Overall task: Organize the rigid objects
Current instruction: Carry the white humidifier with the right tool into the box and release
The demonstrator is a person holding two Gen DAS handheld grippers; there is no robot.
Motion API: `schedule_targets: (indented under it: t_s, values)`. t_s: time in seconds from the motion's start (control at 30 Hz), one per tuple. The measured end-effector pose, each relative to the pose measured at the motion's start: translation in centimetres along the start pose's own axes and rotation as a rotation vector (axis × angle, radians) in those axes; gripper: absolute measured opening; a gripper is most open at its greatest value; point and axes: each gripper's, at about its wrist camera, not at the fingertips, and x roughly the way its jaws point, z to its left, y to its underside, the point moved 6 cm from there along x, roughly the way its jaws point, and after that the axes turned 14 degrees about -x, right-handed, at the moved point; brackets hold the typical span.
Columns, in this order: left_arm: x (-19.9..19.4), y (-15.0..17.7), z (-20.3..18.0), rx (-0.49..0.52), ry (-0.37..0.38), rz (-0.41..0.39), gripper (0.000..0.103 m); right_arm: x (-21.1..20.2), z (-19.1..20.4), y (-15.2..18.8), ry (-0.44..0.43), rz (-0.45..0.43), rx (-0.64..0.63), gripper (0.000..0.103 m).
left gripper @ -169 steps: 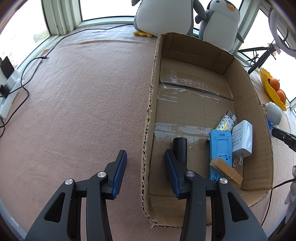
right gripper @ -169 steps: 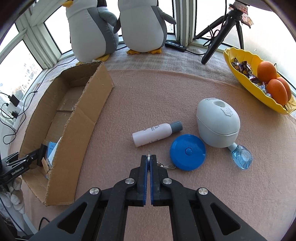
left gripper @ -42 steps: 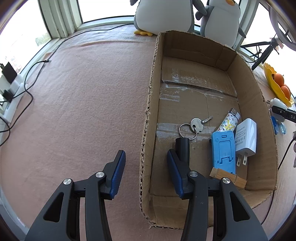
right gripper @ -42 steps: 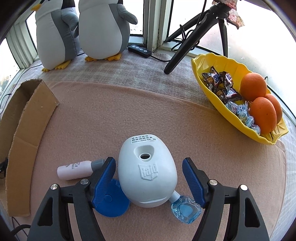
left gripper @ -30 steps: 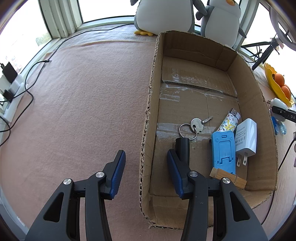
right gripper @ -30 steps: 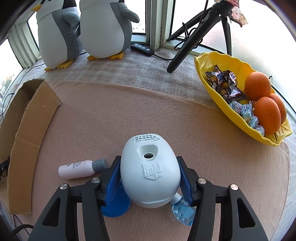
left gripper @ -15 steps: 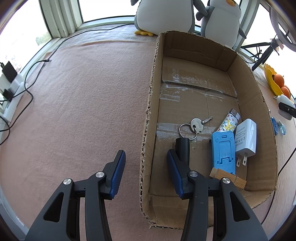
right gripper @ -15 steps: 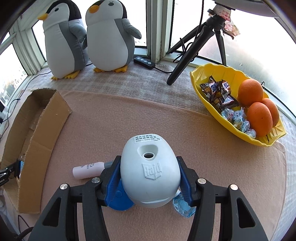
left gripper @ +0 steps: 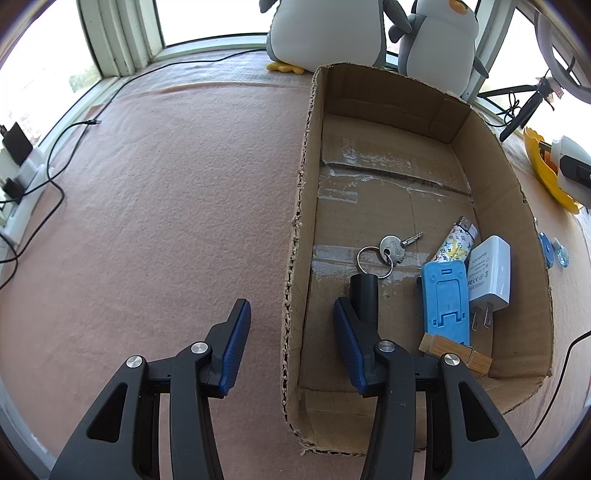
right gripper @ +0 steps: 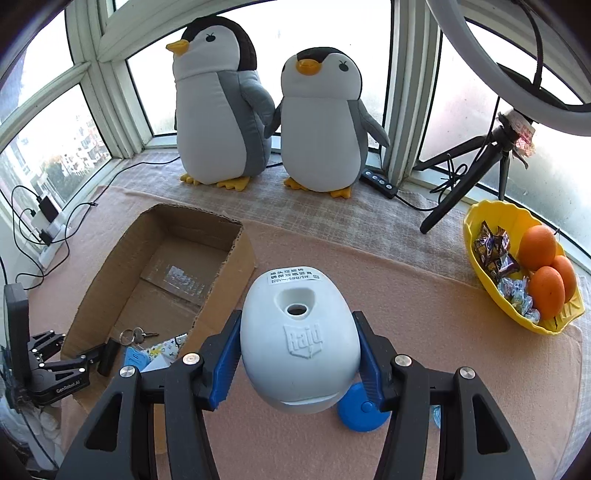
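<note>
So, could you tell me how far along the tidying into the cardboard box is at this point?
Partly done. The cardboard box already holds the keys, a patterned lighter, a white charger, a blue stand, a wooden clip and a black tube. In hand: the right gripper clamps the white egg-shaped device, off the mat. Left: the blue disc. The left gripper straddles the box wall.

In the right wrist view, the white egg-shaped device covers most of a blue round disc and nearly all of a clear blue item beside it. The cardboard box wall hides part of the blue stand and patterned lighter. In the left wrist view, both plush penguins are cut off at the top edge, and the charger label is too small to read.
</note>
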Motion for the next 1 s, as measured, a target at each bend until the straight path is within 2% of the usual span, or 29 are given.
schedule_targets:
  t_s: [0.27, 0.5, 0.8, 1.0]
  values:
    - [0.0, 0.1, -0.1, 0.004, 0.003, -0.005, 0.047, 1.4, 3.9, -2.4, -0.056, -0.032, -0.007, 0.052]
    - [0.0, 0.1, -0.1, 0.002, 0.006, -0.006, 0.047, 3.5, 6.5, -3.8, -0.083, -0.021, -0.035, 0.052]
    - [0.0, 0.1, 0.0, 0.000, 0.009, -0.004, 0.047, 6.5, 9.6, -5.2, -0.073, 0.023, -0.114, 0.052]
    - [0.0, 0.1, -0.1, -0.004, 0.011, -0.003, 0.047, 7.9, 10.2, -5.8, -0.064, 0.046, -0.129, 0.052]
